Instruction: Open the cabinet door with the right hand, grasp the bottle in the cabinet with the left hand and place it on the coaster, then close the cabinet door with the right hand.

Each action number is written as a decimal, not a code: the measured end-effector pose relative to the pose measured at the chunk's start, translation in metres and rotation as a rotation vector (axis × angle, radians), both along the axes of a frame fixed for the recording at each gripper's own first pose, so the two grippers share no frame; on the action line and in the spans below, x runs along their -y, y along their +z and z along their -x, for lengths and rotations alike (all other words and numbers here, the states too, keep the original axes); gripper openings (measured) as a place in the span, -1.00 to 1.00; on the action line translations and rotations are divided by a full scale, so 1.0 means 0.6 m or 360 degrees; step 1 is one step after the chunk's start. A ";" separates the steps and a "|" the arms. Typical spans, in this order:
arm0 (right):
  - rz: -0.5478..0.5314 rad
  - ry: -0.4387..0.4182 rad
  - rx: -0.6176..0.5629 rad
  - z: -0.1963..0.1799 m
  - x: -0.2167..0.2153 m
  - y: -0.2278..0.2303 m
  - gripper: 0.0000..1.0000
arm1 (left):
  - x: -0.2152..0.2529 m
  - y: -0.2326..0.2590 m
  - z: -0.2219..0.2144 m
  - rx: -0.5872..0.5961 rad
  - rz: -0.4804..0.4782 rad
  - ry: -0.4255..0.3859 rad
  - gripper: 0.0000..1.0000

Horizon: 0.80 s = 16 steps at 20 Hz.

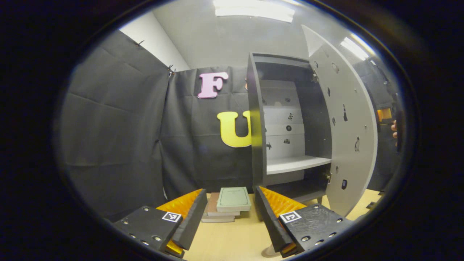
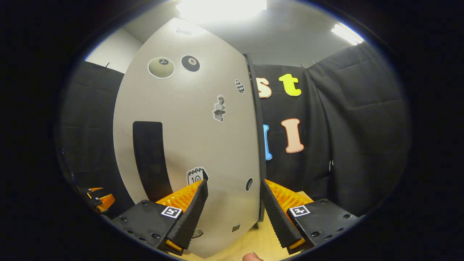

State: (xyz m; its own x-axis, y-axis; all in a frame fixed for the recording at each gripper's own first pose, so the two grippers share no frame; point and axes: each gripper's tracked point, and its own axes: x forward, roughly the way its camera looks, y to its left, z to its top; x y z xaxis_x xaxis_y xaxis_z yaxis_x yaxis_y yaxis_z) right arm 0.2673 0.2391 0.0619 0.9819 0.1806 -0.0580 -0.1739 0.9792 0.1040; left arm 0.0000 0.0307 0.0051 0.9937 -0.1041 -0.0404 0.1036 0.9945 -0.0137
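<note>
The dark cabinet (image 1: 255,119) stands open on the wooden table, and its white shelf (image 1: 297,164) and pale back panel show inside. Its grey door (image 1: 348,130) is swung out to the right. My left gripper (image 1: 229,212) is open, low over the table in front of the cabinet, with nothing between its fingers. A pale round shape (image 1: 270,252) lies at the bottom edge, cut off; I cannot tell what it is. In the right gripper view the door's outer face (image 2: 188,127) has stickers and a black handle strip (image 2: 150,159). My right gripper (image 2: 233,203) is open, its fingers either side of the door's free edge (image 2: 258,145).
A stack of books (image 1: 230,203) lies on the table (image 1: 232,239) left of the cabinet. A hand (image 1: 394,132) shows past the door's far edge. The left gripper (image 2: 98,199) appears low at the left of the right gripper view. Black cloth walls surround the booth.
</note>
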 end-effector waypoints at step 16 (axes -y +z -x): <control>0.0019 0.0108 -0.0077 -0.152 -0.160 -0.070 0.94 | -0.160 -0.032 0.042 -0.0061 -0.0050 0.0259 0.60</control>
